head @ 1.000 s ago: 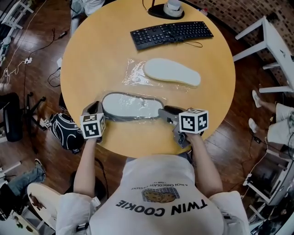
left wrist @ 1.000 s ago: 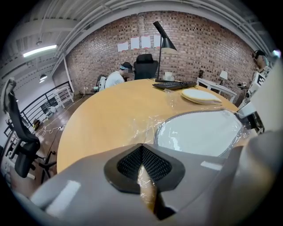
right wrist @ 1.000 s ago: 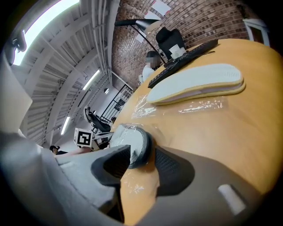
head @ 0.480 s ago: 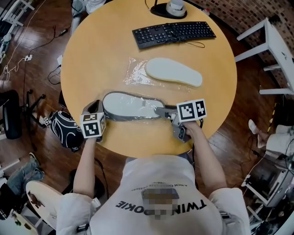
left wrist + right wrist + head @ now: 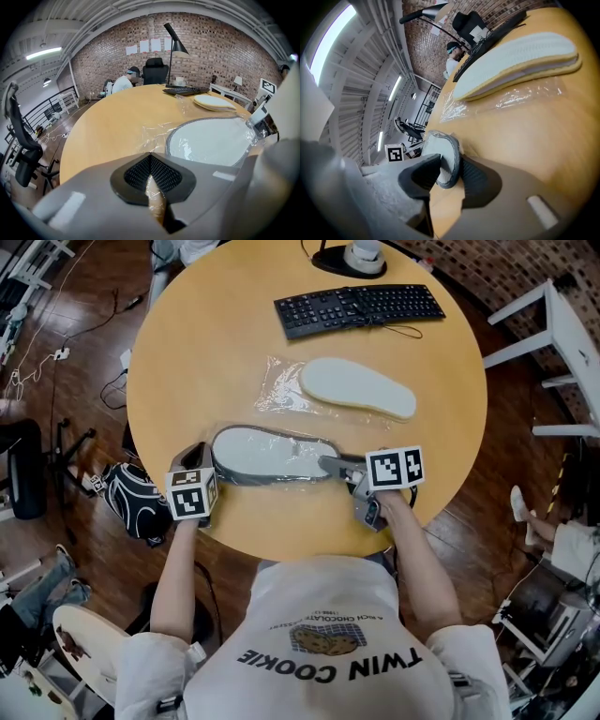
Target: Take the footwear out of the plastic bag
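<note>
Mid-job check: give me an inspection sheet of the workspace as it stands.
Surface: round wooden table.
Job's things: grey slipper inside its plastic bag, near edge; cream slipper lying on loose clear plastic.
Clutter: keyboard, lamp base at far rim.
Grippers: left claw pinches bag film; right claw, just been closing, grips the grey slipper's end.
Cables: keyboard cord; floor leads.
Surroundings: wooden floor, dark bag, white table.

White grey-edged slipper [image 5: 267,454], sole up, inside clear plastic bag [image 5: 157,133]; cream slipper [image 5: 358,388] beyond, flat
</note>
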A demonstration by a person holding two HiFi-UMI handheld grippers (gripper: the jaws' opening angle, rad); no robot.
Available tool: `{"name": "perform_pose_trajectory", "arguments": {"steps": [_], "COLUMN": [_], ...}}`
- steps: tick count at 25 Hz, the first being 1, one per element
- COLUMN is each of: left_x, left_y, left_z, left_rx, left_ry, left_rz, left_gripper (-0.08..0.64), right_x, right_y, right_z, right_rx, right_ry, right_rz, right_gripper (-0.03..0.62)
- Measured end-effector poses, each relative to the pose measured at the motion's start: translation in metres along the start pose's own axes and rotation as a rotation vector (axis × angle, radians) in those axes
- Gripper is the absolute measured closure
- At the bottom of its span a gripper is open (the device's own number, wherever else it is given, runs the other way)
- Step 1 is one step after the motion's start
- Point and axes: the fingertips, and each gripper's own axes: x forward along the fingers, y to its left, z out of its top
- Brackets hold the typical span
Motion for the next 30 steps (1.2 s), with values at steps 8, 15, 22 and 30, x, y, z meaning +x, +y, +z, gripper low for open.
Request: {"name": "perform_pose_trajectory", "arguments": {"steps": [8,15,22,30], "left_x": [0.000,-0.002,-0.001,-0.001], "left_y": [0.000,0.000,0.001,0.002], "left_z": [0.000,-0.001,-0.002,-0.001], "left_rx": [0.009,0.005,0.002,0.005], "left_ry": [-0.005,-0.012,-0.010,-0.011], "left_rz": [0.016,0.023,0.027,0.035], "left_gripper": [0.557,0.557,0.557,0.557], "right_x": [-0.012,-0.026,-0.031,-0.053], "right_y": [0.012,0.014,0.020,0.008], "right_z": [0.006,0.007,0.008,0.007], "right_rx": [0.092,0.096,0.083,0.085], "right_ry": [-0.079,-0.106,-0.120,-0.137], "right_rz": [0.124,0.161,0.198,0.184], "right_gripper": [0.514,0.517,0.518,0.518]}}
